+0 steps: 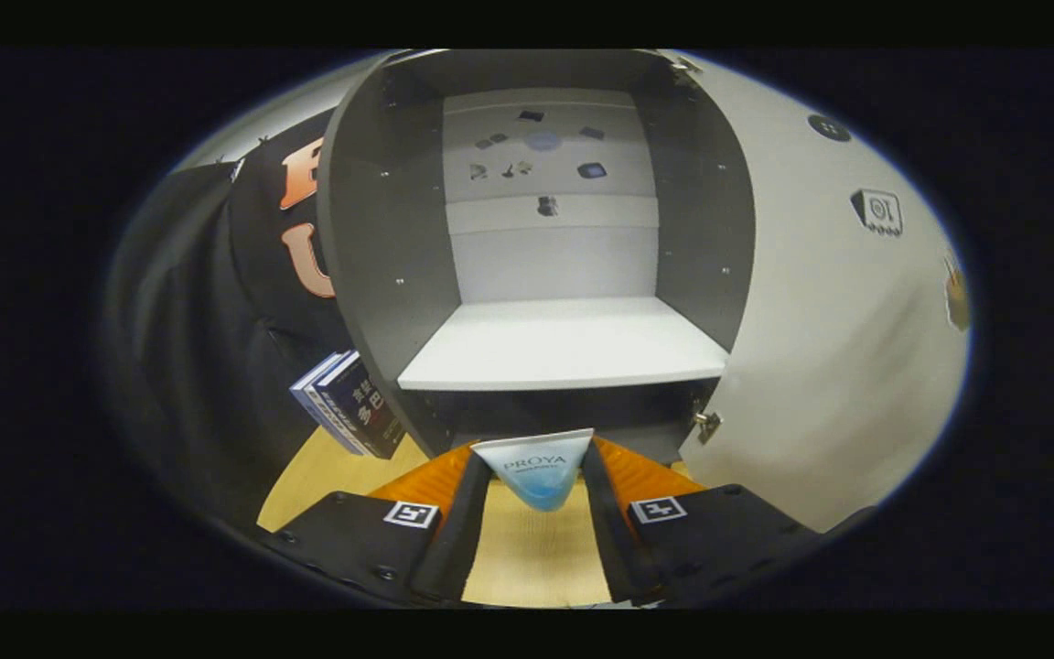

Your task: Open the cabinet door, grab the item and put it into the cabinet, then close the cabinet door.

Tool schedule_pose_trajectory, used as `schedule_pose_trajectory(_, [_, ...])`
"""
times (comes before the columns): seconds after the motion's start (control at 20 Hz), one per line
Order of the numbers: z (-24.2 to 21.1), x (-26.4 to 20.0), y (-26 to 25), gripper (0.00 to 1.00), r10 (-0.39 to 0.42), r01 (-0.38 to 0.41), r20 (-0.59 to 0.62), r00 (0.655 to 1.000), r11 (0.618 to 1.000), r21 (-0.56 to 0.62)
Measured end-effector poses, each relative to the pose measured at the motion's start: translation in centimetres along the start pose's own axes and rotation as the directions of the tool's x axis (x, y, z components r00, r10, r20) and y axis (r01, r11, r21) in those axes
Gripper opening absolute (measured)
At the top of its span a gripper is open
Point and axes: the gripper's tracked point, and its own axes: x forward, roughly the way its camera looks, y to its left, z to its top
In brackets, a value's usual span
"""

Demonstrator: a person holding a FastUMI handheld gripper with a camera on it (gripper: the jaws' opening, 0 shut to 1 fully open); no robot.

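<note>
A small white and light-blue box point(534, 469) sits between my two fingers, and my gripper point(534, 476) is shut on it, holding it above the wooden table point(527, 558). Straight ahead stands the grey cabinet point(381, 229), open, with a bare white shelf point(564, 346) just beyond and slightly above the box. Its white door point(820, 311) is swung wide to the right, with a metal hinge point(706, 424) showing at its lower inner edge. The box's front edge is close to the cabinet's dark bottom lip.
Two dark blue books point(349, 403) lean against the cabinet's left outer wall on the table. Small stickers dot the cabinet's white back panel point(550, 156). Black cloth hangs to the left.
</note>
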Motion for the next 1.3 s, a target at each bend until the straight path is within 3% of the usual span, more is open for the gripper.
schedule_pose_trajectory(0.35, [9.1, 0.7, 0.6, 0.62, -0.022, 0.024, 0.057, 0.998, 0.999, -0.033])
schedule_pose_trajectory(0.65, [14.2, 5.1, -0.9, 0.63, -0.062, 0.064, 0.062, 0.996, 0.998, -0.029])
schedule_pose_trajectory(0.95, [15.0, 11.8, -3.6, 0.63, -0.116, 0.116, -0.007, 0.993, 0.993, -0.016])
schedule_pose_trajectory(1.3, [13.1, 16.2, -2.9, 0.63, -0.08, 0.082, -0.081, 0.994, 0.996, 0.022])
